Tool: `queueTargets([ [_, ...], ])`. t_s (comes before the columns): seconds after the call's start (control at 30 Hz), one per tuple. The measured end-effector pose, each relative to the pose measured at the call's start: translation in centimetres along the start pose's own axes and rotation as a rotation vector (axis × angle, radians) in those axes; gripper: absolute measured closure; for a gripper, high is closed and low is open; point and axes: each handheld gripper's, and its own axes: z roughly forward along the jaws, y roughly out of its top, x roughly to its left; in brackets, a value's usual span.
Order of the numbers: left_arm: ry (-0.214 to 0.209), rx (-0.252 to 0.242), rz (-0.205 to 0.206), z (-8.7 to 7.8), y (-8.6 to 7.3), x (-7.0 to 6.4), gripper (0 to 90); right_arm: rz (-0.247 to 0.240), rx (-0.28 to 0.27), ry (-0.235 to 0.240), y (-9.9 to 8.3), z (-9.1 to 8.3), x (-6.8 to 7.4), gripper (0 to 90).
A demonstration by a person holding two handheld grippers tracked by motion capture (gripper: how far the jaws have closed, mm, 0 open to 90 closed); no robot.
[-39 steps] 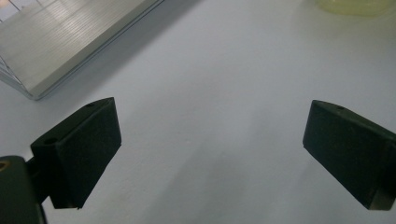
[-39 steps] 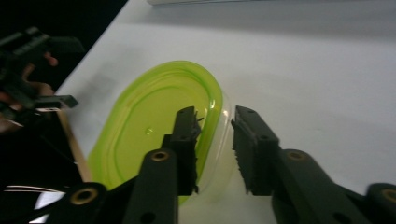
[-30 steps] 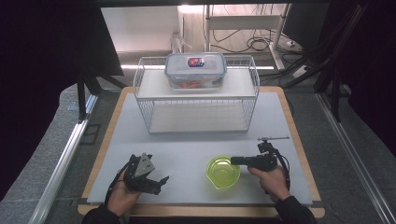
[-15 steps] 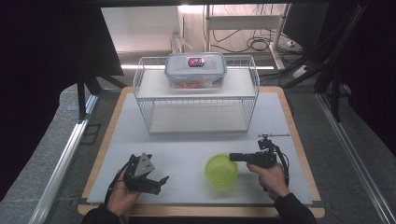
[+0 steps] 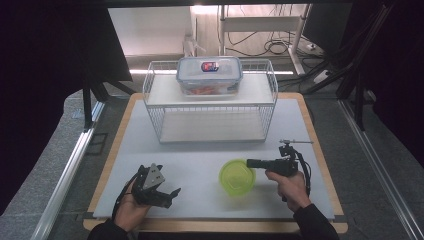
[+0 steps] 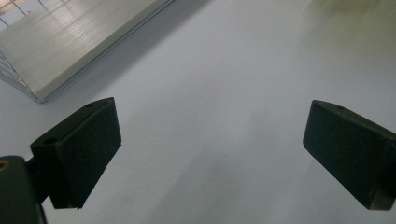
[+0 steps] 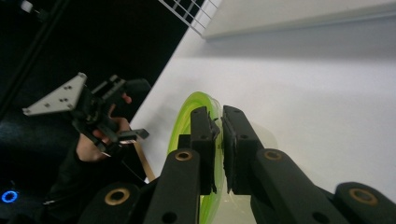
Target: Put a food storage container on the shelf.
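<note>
Two black jaws of the right gripper [image 5: 252,163] are clamped on the rim of a green bowl [image 5: 237,177], tipped on the white table [image 5: 200,165] at five o'clock. At seven o'clock the left gripper [image 5: 167,195] is held wide open, empty. At twelve o'clock a wire rack [image 5: 210,102] carries a lidded container [image 5: 209,74].

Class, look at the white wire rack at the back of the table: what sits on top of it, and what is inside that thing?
A clear lidded container sits on the wire rack's top shelf. Orange-red contents show through its wall, too blurred to identify; the lid and its label cover the rest.
</note>
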Motion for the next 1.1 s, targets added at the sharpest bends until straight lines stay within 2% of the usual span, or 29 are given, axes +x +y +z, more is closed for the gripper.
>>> queueTargets([
  [0.3,0.001,-0.005,-0.003,-0.1,0.0,0.0,4.0,-0.001,-0.052,0.052,1.7,-0.5,1.2,84.2],
  [0.47,0.002,-0.007,-0.006,-0.1,0.0,0.1,4.0,-0.019,-0.072,0.075,3.5,-0.9,2.4,84.1],
  [0.7,0.002,-0.008,-0.008,-0.1,0.0,0.1,4.0,-0.048,-0.107,0.098,6.4,-1.3,4.5,84.2],
  [1.0,0.003,-0.008,-0.003,-0.1,0.0,0.2,4.0,-0.062,-0.165,0.133,11.0,-1.9,6.9,84.1],
  [1.1,0.004,-0.011,-0.003,-0.2,0.0,0.2,4.0,-0.067,-0.178,0.122,12.5,-2.1,7.9,84.1],
])
